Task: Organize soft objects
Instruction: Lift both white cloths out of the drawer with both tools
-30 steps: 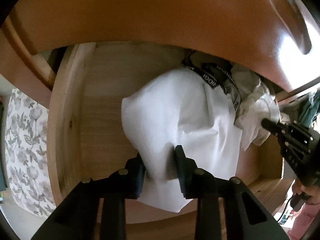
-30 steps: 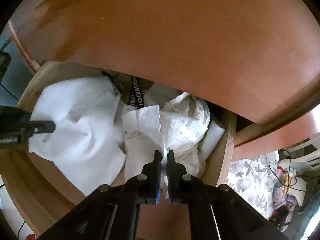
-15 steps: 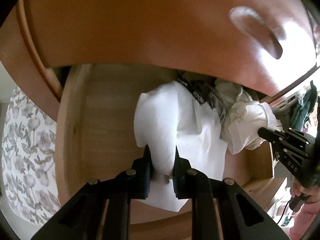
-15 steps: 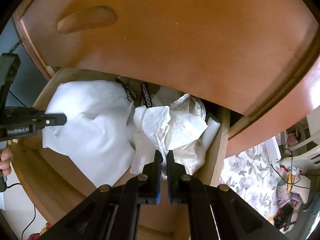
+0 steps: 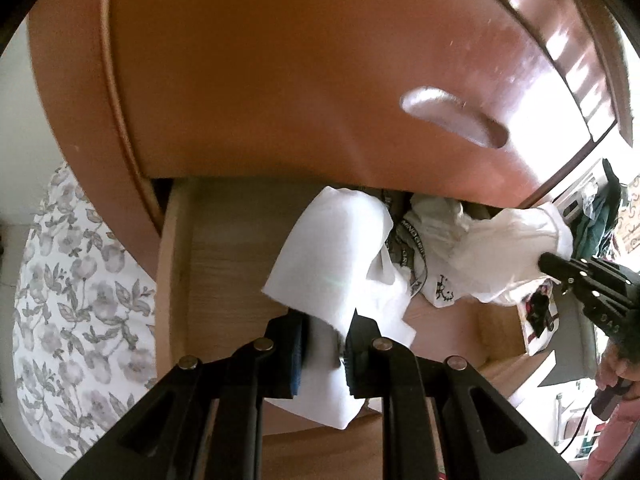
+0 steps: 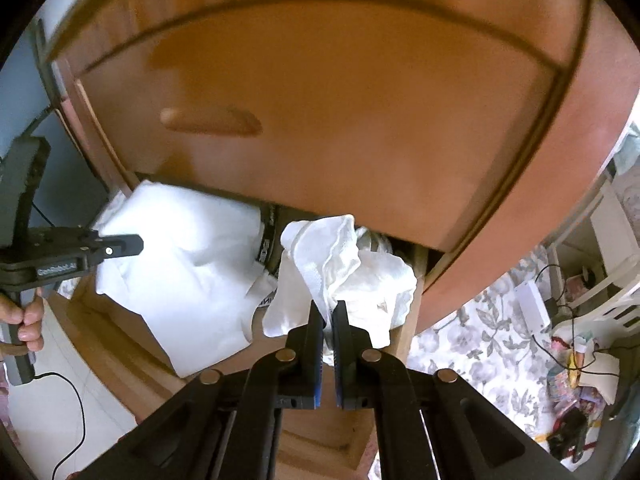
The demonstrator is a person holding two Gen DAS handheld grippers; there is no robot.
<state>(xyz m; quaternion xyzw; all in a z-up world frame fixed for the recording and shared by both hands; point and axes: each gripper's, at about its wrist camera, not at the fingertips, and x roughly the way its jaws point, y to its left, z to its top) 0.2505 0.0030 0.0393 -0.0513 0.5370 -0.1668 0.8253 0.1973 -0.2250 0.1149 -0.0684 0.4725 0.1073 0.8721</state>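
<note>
Two white cloths hang from two claws over an open wooden drawer.

The left claw has a smooth white cloth bunched between its pads, which press on a thick fold of it. Its jaws have just been closing on that fold, and a narrow gap stuffed with fabric remains between them. From the left camera the cloth rises toward twelve o'clock from the claw, with a loose corner trailing down at six o'clock over the drawer's front edge. In the right camera the same cloth sits at nine o'clock, with the left claw reaching in from the edge and a hand on its handle.

The right claw is nearly fully closed, pinching a crumpled, textured white cloth that bulges up toward twelve o'clock, above the drawer's right end. From the left camera that cloth hangs at three o'clock.

Between the two cloths, a garment with a black lettered waistband lies in the drawer. Above everything curves the brown front of a closed drawer with a recessed handle.
</note>
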